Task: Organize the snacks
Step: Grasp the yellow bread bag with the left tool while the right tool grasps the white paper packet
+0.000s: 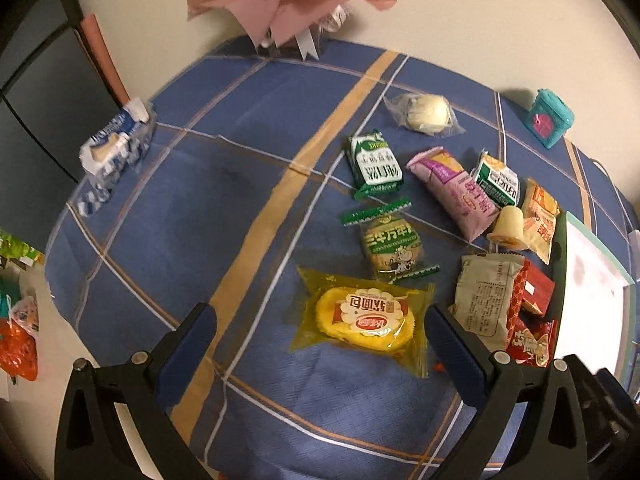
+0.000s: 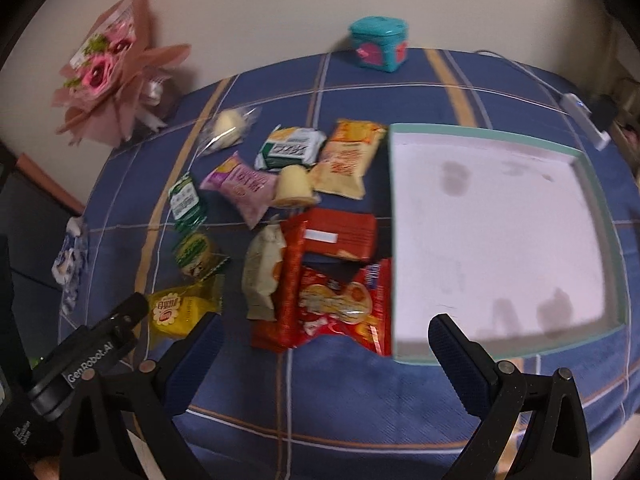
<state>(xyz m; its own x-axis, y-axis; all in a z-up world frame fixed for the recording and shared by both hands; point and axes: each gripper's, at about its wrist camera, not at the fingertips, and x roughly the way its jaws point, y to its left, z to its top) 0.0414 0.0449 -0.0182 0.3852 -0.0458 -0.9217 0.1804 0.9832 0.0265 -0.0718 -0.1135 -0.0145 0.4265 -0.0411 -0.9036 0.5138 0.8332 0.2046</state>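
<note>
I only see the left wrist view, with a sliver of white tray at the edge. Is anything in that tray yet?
Observer: No. The right wrist view shows the whole white tray, and no snack lies in it.
Operator: What sits closest to it?
Observer: A red snack bag, against the tray's left wall.
Operator: Is the other gripper holding anything?
Observer: No. The right gripper is open, above the tablecloth.

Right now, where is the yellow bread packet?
In the left wrist view, the yellow bread packet lies on the blue tablecloth, just ahead of the open left fingers, below the green biscuit packet.
</note>
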